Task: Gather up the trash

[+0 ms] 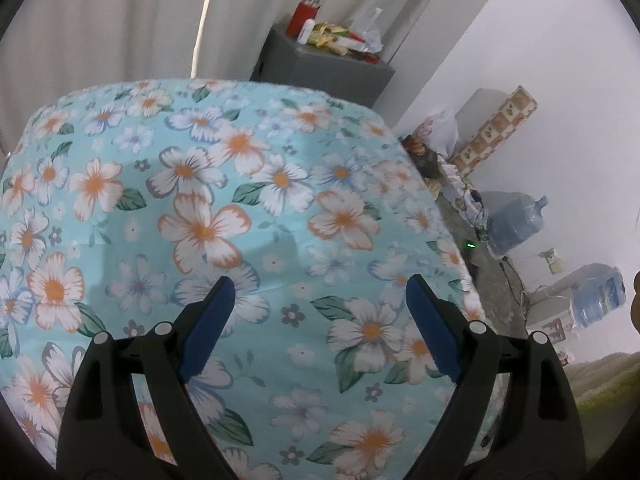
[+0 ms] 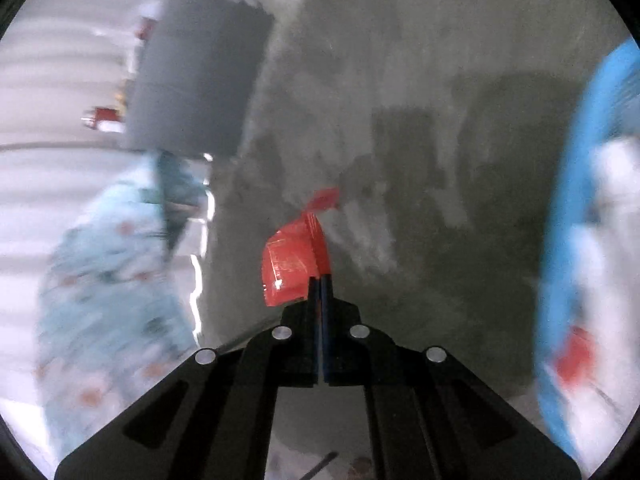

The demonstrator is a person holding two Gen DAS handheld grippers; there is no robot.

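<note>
Right gripper pinched on red wrapper, clear of the floor; left gripper wide, empty over floral bedspread; drop-off pending, possible blue bin at 3 o'clock.

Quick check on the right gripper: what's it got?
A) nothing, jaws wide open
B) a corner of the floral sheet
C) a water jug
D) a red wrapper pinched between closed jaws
D: the right gripper has its jaws shut together on a crumpled red wrapper, held clear above the grey floor.
</note>
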